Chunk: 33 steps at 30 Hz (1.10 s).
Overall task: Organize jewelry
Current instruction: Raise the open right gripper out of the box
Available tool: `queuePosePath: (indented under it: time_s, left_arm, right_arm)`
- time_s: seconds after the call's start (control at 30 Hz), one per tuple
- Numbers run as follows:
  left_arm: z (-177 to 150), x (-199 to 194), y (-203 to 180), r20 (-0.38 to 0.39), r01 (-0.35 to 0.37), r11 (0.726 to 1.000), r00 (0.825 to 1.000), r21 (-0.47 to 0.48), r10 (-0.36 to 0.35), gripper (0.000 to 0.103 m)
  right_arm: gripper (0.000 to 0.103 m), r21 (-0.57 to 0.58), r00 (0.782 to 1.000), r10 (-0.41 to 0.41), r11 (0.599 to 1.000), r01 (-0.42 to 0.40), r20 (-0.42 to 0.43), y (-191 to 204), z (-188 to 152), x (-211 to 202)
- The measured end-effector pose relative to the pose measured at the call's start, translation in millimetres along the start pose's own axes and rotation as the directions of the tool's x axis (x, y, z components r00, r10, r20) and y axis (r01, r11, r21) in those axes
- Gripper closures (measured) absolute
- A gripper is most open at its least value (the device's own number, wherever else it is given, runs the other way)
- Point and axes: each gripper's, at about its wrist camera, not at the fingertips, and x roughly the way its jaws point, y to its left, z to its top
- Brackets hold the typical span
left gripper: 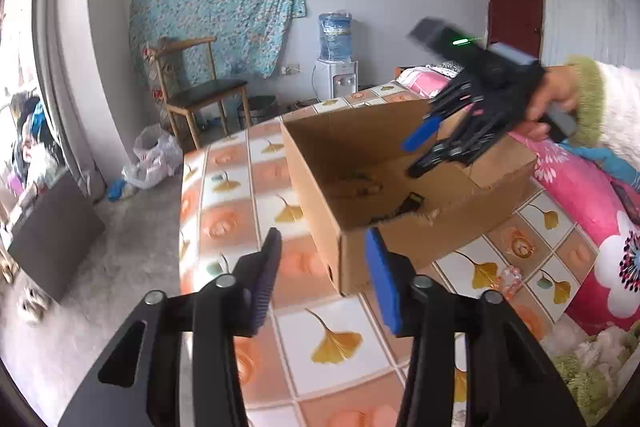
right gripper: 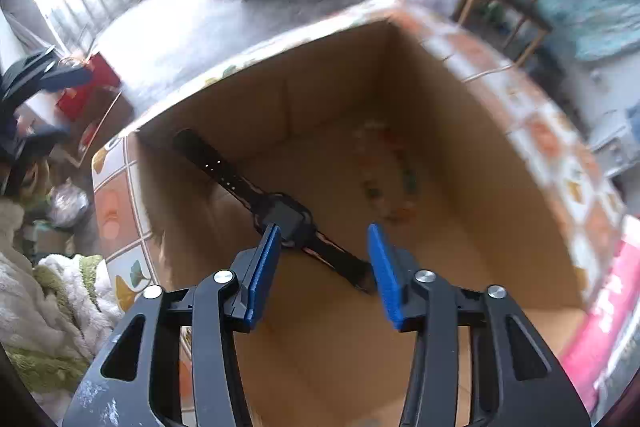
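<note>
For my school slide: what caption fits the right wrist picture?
Open right gripper above a box holding a black watch and a bracelet.

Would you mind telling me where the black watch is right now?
In the right wrist view the black watch lies flat on the floor of the cardboard box, left of the beaded bracelet and below the right gripper.

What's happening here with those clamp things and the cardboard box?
A person is tidying jewelry into a cardboard box on a tiled-pattern cloth. The right hand-held gripper hangs open over the box, above a black wristwatch and a beaded bracelet lying on the bottom. The left hand-held gripper is outside the box, open and empty.
</note>
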Motion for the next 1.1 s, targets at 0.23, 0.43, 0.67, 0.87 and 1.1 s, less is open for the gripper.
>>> queuePosePath:
  time_s: [0.23,0.43,0.67,0.87,1.1]
  left_arm:
    - [-30.4,4.0,-2.9,-0.014,0.025,0.999,1.0,-0.03,-0.026,0.048]
    - [-43.6,10.7,10.2,-0.013,0.075,0.993,0.997,-0.087,-0.077,0.047]
    - [-52.7,13.7,29.6,0.0,0.103,0.984,0.995,-0.145,-0.104,0.047]
    - [-61.9,13.6,41.1,0.0,0.106,0.978,0.994,-0.178,-0.108,0.047]
    - [-67.0,6.0,52.5,0.008,0.104,0.975,0.995,-0.197,-0.104,0.047]
  right_arm:
    - [0.053,0.042,0.981,0.124,0.992,-0.119,-0.148,4.4,38.9,63.5]
    - [0.052,0.099,0.959,0.145,0.987,-0.124,-0.242,2.3,39.9,91.1]
    - [0.054,0.308,0.955,0.135,0.95,-0.049,-0.263,-35.7,21.9,85.0]
    - [0.055,0.472,0.967,0.082,0.881,0.043,-0.242,-69.1,2.2,74.5]
    - [0.059,0.584,0.988,0.041,0.81,0.054,-0.149,-86.7,-0.4,45.7]
